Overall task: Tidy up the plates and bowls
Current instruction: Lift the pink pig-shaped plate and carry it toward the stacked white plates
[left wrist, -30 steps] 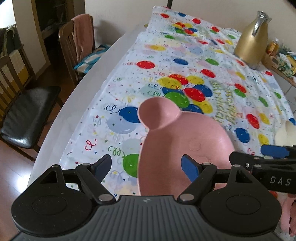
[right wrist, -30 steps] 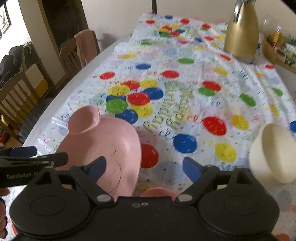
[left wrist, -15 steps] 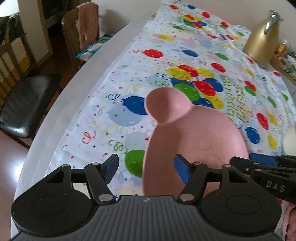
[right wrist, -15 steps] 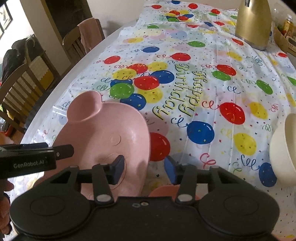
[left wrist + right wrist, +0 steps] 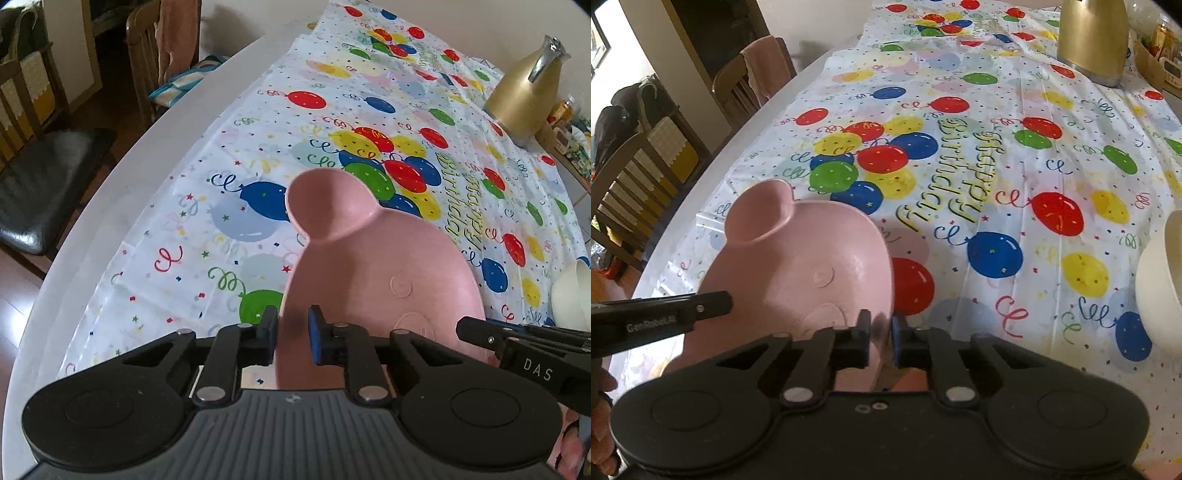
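Observation:
A pink pig-shaped plate (image 5: 380, 280) with a round ear lies on the balloon tablecloth near the table's front edge. My left gripper (image 5: 291, 338) is shut on its left rim. My right gripper (image 5: 881, 341) is shut on its right rim, and the plate (image 5: 798, 266) fills the lower left of that view. Each gripper shows as a black arm at the edge of the other's view. A cream bowl (image 5: 572, 295) stands to the right of the plate, also in the right wrist view (image 5: 1160, 291). Something pink lies under the right gripper, mostly hidden.
A gold jug (image 5: 524, 99) stands at the back right of the table (image 5: 122, 199), with clutter beside it. Wooden chairs (image 5: 48, 192) stand along the table's left side, one draped with a pink cloth (image 5: 762, 70).
Both grippers were open a second ago and have closed on the pink plate's opposite rims. Both views have shifted slightly forward over the table.

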`<state>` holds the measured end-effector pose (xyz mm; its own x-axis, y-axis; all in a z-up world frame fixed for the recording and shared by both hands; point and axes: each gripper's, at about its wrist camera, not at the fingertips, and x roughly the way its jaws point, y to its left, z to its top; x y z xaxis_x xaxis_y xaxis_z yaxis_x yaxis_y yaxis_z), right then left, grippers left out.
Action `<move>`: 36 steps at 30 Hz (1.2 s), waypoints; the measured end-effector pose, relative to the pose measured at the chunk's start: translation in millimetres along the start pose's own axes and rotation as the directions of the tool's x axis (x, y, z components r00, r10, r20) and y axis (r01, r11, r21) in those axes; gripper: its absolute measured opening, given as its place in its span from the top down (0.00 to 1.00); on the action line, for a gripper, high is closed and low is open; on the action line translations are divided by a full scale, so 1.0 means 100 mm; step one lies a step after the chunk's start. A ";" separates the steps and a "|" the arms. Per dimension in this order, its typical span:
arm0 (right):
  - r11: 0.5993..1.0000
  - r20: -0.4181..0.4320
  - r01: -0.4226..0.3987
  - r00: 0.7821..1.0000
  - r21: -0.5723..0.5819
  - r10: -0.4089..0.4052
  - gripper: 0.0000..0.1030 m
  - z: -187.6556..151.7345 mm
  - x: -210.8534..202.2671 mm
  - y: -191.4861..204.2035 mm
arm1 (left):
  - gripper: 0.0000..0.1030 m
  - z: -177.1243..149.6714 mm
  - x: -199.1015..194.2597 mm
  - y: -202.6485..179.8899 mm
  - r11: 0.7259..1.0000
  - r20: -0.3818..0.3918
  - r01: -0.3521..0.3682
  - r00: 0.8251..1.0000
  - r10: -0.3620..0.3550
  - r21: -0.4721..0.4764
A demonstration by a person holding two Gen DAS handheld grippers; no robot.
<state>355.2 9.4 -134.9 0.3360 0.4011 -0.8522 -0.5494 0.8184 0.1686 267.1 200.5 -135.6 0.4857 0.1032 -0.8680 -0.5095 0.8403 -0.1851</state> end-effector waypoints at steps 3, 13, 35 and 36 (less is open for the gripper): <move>1.000 0.001 0.001 1.000 0.002 -0.001 0.93 0.00 -0.03 0.01 | 0.85 -0.02 -0.04 0.00 1.000 0.001 0.000 1.000 0.000 0.001; 1.000 0.022 0.006 1.000 -0.004 -0.006 0.93 -0.06 -0.35 0.13 | 0.85 -0.11 -0.40 0.01 1.000 0.013 0.008 1.000 -0.008 0.008; 0.999 0.060 0.024 0.998 0.032 -0.026 0.93 -0.69 -1.38 0.44 | 0.85 -0.73 -1.41 0.03 0.992 -0.006 0.068 0.998 -0.067 0.106; 0.999 0.061 0.025 0.998 0.035 -0.027 0.93 -0.73 -1.42 0.46 | 0.85 -0.77 -1.44 0.04 0.991 -0.011 0.071 0.998 -0.070 0.110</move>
<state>226.4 -40.4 -42.7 0.3965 0.4034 -0.8247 -0.5139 0.8419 0.1647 140.7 148.2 -46.4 0.5125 0.0387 -0.8578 -0.3928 0.8989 -0.1941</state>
